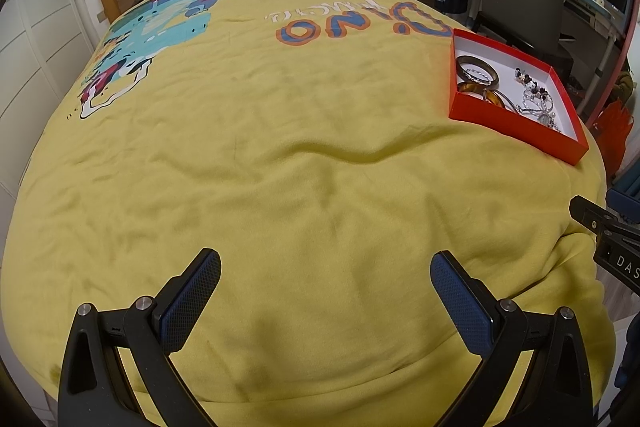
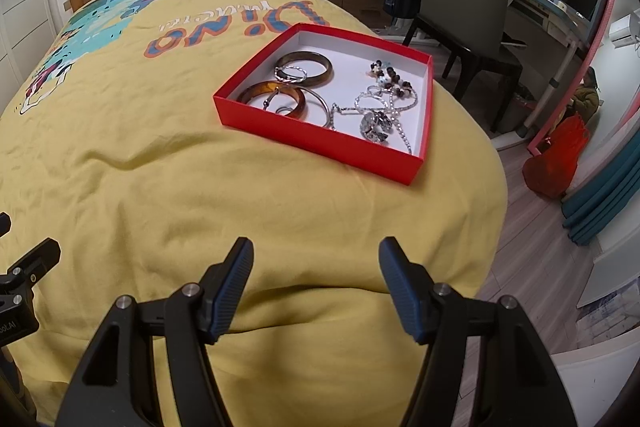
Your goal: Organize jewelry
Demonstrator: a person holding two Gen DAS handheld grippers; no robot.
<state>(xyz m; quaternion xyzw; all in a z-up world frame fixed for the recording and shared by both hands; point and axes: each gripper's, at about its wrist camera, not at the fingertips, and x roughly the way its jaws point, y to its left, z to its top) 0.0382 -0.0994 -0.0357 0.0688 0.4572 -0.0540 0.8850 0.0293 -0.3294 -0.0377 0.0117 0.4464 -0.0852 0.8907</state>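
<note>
Near the foot edge of the bed [image 1: 280, 147], both tongs hovered low over the yellow blanket, pointed toward the headboard. The left tongs [image 1: 325, 267] stood wide apart and empty; the right tongs [image 2: 316, 255] were likewise spread and held nothing. Toward the bed's right edge lay the red box [image 2: 320, 143], with bangles [image 2: 304, 67] and chain jewelry [image 2: 380, 115] inside it.
</note>
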